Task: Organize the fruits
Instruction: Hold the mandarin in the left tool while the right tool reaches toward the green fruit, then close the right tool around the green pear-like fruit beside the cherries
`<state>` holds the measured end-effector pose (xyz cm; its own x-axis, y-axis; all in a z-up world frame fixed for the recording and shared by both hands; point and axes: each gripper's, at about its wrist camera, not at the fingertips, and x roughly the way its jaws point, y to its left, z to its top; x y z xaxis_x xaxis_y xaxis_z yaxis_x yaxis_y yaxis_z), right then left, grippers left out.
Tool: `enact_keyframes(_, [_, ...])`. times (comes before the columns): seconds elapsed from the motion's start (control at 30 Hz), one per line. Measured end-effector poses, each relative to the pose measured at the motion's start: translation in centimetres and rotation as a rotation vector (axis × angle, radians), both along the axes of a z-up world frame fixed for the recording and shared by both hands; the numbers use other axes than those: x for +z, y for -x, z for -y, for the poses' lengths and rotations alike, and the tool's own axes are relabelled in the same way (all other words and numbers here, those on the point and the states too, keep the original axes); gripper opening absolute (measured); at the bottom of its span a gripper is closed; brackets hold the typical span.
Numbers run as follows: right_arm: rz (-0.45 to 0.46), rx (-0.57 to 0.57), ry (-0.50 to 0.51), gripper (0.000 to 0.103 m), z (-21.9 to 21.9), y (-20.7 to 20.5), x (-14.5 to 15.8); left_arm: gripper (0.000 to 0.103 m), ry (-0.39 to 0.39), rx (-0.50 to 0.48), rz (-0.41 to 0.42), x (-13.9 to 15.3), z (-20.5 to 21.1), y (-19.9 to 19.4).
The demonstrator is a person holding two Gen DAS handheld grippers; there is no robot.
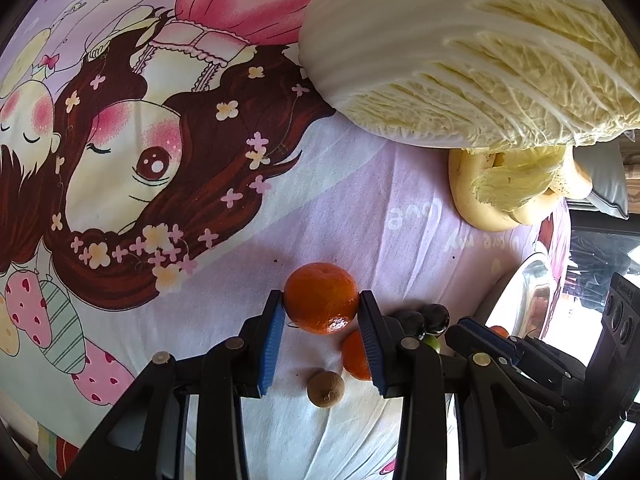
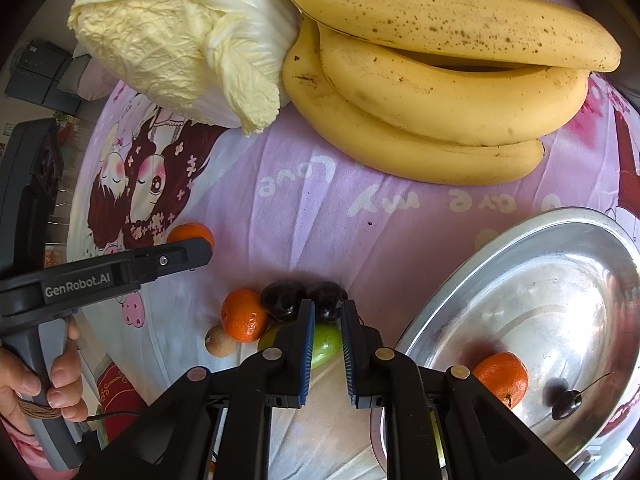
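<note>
Right wrist view: your right gripper (image 2: 325, 322) over the fruit cluster.

Your jaws stand narrowly apart, their tips flanking the right dark plum (image 2: 327, 300), with a green fruit (image 2: 326, 342) visible between them; contact cannot be confirmed. A second dark plum (image 2: 283, 299), a mandarin (image 2: 244, 315) and a small brown fruit (image 2: 220, 341) lie just to the left. The metal tray (image 2: 560, 280) on the right holds another mandarin (image 2: 502, 378) and a cherry (image 2: 567, 404). The bananas (image 2: 440, 92) and the napa cabbage (image 2: 180, 40) lie beyond. Your left gripper (image 2: 192, 252) partly covers a third mandarin (image 2: 188, 233).
</note>
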<state>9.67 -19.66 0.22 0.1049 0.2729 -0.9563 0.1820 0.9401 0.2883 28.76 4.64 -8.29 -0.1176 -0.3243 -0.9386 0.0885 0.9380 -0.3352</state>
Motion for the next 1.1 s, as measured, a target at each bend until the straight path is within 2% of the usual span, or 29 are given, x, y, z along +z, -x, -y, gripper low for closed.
enact_keyframes(0.1, [-0.003, -0.005, -0.03, 0.017, -0.3, 0.0, -0.2, 0.038, -0.003, 0.0, -0.008, -0.3, -0.3, 0.0])
enact_keyframes(0.23, [-0.011, 0.007, 0.0, 0.03, -1.0, -0.3, -0.3, 0.038, -0.003, 0.003, -0.009, -0.3, -0.9, -0.1])
enact_keyframes(0.43, [-0.055, 0.001, -0.013, 0.033, -2.0, 0.4, -0.6, 0.038, -0.003, 0.009, -0.005, 0.0, -1.9, -0.2])
enact_keyframes(0.67, [-0.114, -0.066, -0.024, 0.05, -2.8, 1.2, -1.6, 0.038, -0.005, 0.007, -0.012, 0.2, -3.1, 0.0])
enact_keyframes(0.73, [-0.115, -0.091, -0.035, 0.052, -2.8, 1.2, -1.8, 0.038, -0.009, 0.002, -0.011, 0.3, -3.3, 0.2])
enact_keyframes(0.83, [-0.109, -0.115, -0.029, 0.061, -2.7, 1.1, -2.1, 0.038, -0.008, -0.001, -0.012, 0.3, -3.5, 0.3])
enact_keyframes(0.97, [-0.105, -0.135, -0.012, 0.061, -2.8, 0.9, -2.8, 0.038, -0.007, -0.008, -0.013, 0.4, -3.7, 0.6])
enact_keyframes(1.1, [-0.091, -0.08, 0.021, 0.06, -2.8, 1.1, -2.6, 0.039, -0.011, -0.01, -0.016, 0.1, -2.8, 1.2])
